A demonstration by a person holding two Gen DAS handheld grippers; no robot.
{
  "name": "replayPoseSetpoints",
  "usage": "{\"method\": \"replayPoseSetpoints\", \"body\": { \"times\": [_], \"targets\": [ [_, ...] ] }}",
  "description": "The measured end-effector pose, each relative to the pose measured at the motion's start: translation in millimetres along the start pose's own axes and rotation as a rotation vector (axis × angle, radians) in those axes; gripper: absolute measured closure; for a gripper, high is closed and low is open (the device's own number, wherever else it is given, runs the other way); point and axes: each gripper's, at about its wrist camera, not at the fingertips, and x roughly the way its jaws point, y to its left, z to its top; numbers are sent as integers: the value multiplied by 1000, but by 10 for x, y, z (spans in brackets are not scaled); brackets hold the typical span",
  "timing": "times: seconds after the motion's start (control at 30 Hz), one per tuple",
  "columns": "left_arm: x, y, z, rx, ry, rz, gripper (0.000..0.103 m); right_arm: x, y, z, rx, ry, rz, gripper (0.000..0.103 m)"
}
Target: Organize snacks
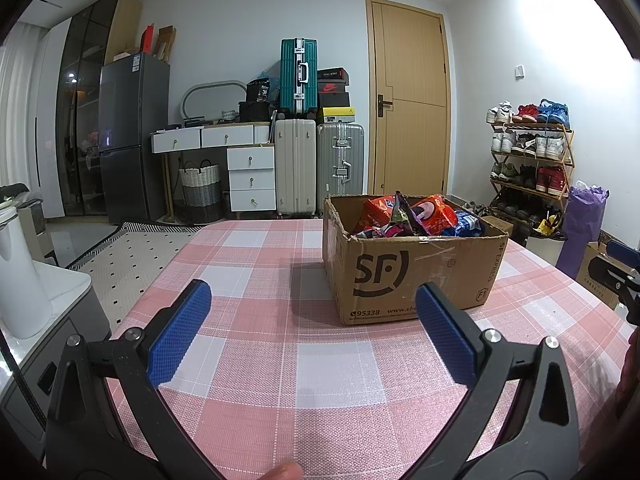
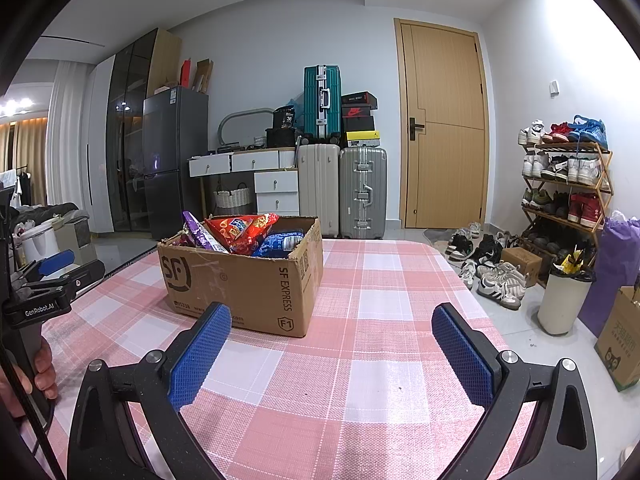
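— Where are the snacks sitting?
— Bright foil snack bags [image 1: 416,214] are filling the brown cardboard SF box [image 2: 244,280], which is resting on the pink-and-white checked desk [image 1: 280,360].
— And the fingers?
— The left gripper [image 1: 313,330] is hovering released, holding nothing. The right gripper [image 2: 332,354] is likewise spread wide, just short of the box.

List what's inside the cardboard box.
The cardboard box holds snack bags: an orange-red bag, a purple one and a blue one. Anything beneath them is hidden.
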Motion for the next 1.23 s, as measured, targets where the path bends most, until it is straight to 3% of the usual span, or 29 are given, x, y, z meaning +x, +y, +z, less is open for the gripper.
{"method": "replayPoseSetpoints", "body": {
  "times": [1.23],
  "targets": [
    [-48, 11, -3, -13, -5, 11, 1, -2, 0, 2, 1, 1, 0, 1]
  ]
}}
